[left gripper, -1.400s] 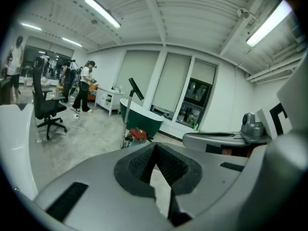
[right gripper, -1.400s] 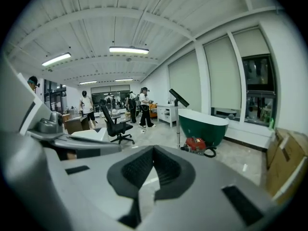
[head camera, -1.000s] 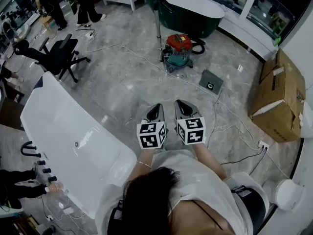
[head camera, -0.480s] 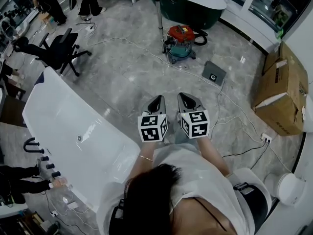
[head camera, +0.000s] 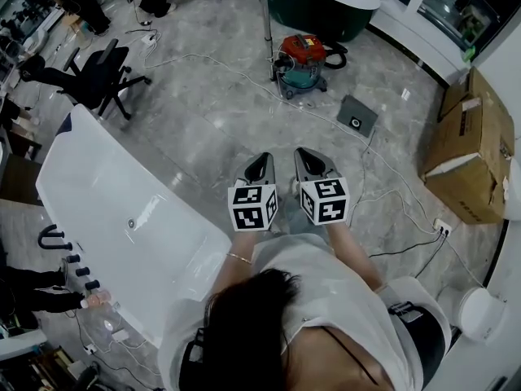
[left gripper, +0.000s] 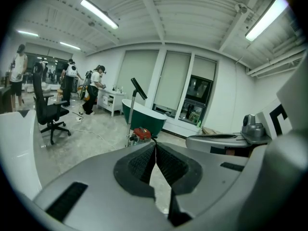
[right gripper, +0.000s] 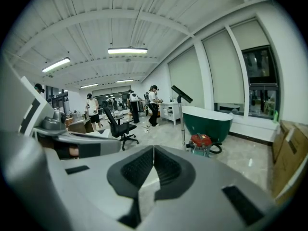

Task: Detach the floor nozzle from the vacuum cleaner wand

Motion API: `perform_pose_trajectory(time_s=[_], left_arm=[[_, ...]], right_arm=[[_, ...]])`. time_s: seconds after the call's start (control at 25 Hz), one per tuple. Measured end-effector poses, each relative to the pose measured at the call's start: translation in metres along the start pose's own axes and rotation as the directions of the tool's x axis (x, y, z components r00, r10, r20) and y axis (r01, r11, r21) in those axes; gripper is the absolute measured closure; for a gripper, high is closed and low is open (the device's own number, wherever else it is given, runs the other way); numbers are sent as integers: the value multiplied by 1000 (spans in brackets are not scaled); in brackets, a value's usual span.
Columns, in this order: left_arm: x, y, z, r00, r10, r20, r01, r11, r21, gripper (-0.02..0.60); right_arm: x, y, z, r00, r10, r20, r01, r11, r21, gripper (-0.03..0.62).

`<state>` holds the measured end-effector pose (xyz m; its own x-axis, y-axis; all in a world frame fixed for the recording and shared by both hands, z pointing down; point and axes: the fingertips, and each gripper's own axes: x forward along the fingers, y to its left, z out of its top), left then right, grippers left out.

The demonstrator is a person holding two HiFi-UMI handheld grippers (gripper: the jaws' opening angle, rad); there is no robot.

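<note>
At the lower centre of the frame the left claw (head camera: 260,168) and the right claw (head camera: 313,163) are held side by side in front of the person's chest, near each other but not touching; in each gripper view the ribbed pads are seen pressed together with nothing between them, so both are closed and empty; this is judged a ready carry, since nothing within reach is to be gripped. A white bathtub (head camera: 98,187) is seen just beside them at the left; bare floor is left ahead. Further up, a flat grey plate (head camera: 356,116) lies right of centre. The vacuum cleaner (head camera: 300,62) is parked at the upper centre, well apart from both claws; the wand (head camera: 264,31) is stood upright just left of the canister, presumably so that its lower end can be reached; the floor nozzle is expected at its foot, but nothing there can be made out at this size. The task is judged not yet begun; an approach is called for first. Behind, a dark green bathtub (head camera: 326,10) is set.
</note>
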<state>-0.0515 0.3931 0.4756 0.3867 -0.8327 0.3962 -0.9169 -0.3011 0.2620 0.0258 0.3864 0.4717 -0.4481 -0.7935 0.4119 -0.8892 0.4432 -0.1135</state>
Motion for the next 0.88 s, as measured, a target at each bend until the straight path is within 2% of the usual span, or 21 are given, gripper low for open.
perform_pose_trajectory(time_s=[0.16, 0.32, 0.52, 0.88], left_arm=[[2, 1, 4, 999, 7, 37, -7, 1000, -11, 577], [14, 3, 1, 1000, 3, 14, -2, 1000, -17, 577], [27, 11, 10, 999, 34, 35, -33, 999, -40, 577], [74, 16, 19, 999, 30, -16, -31, 998, -55, 577]], right_arm=[[8, -2, -4, 1000, 18, -24, -18, 1000, -4, 579], [18, -9, 0, 1000, 20, -21, -20, 1000, -10, 579], [34, -22, 3, 999, 12, -40, -12, 1000, -8, 579], [71, -53, 16, 998, 19, -65, -19, 1000, 0, 579]])
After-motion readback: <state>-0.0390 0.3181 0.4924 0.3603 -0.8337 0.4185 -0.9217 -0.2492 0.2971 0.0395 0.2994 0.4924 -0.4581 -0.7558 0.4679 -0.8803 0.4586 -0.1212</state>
